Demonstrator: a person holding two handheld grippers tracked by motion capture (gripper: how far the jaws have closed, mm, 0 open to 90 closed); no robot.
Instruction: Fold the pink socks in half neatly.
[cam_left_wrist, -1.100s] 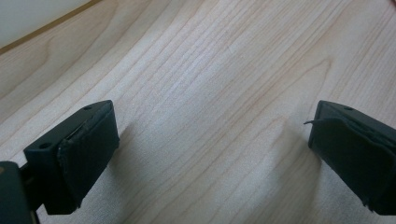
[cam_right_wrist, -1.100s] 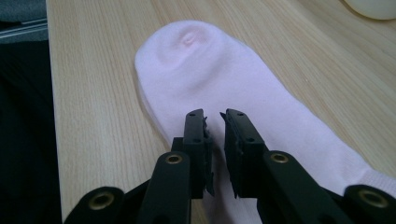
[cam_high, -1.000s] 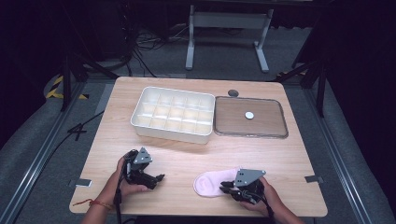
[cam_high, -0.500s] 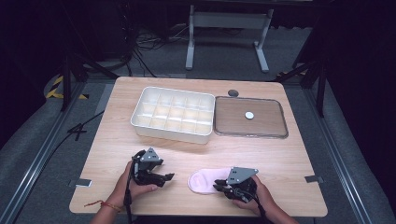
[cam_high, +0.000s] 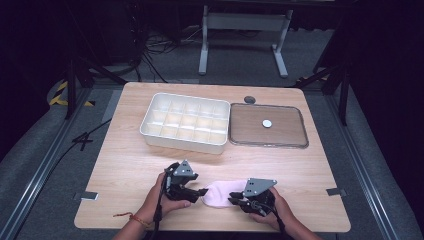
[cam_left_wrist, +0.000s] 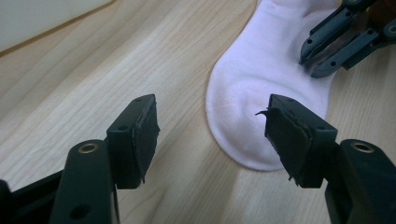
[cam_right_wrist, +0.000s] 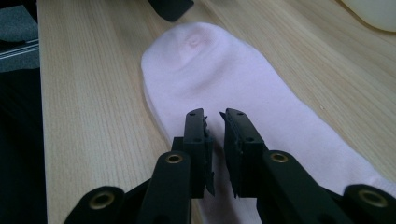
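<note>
your right gripper (cam_right_wrist: 215, 119) is clenched on the sock (cam_right_wrist: 243, 88). left gripper (cam_left_wrist: 210, 135) has been closing, jaws apart at the toe; go lower before pinching.

A lab or studio — dark surrounds, floor cables (cam_high: 150, 55), metal rails (cam_high: 45, 165) around a wooden table (cam_high: 125, 165).

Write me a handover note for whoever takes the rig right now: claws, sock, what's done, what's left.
Left claw: open, jaws have just been closing; the sock's toe end lies just ahead of them, not gripped.
Right claw: shut on the sock's other end.
Sock: flat on the table near the front edge. Divided tray and lid sit behind, apart from it.
Done: one end gripped.
Left: probably grip the toe, then handle the sock with both claws. The tray compartments look empty.
</note>
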